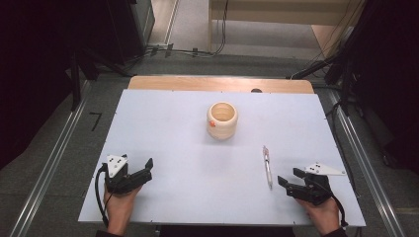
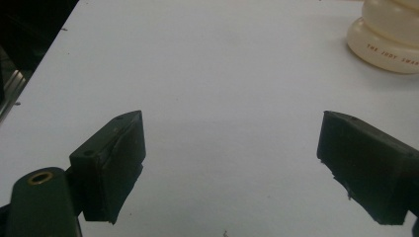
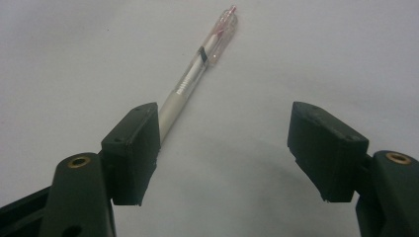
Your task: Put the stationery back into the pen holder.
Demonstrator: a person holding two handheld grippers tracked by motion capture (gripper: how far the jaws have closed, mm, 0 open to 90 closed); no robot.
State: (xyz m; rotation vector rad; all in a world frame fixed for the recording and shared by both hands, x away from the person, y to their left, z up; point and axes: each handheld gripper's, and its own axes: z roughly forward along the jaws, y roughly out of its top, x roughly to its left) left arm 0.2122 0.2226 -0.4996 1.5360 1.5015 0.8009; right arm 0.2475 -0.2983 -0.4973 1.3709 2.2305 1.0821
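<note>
A cream ribbed cup stands upright at the middle back of the white table; its base sits at the top right of the left gripper view. A clear and silver pen lies flat on the right half of the table. My right gripper rests just right of the pen, open, nothing between its jaws. In the right gripper view the pen runs up from behind the left jaw. My left gripper rests near the front left edge, open and holding nothing.
A wooden board borders the table's far edge. Metal rails run along both sides on the grey floor. Cables lie on the floor beyond the table. Dark stands rise at the left and right.
</note>
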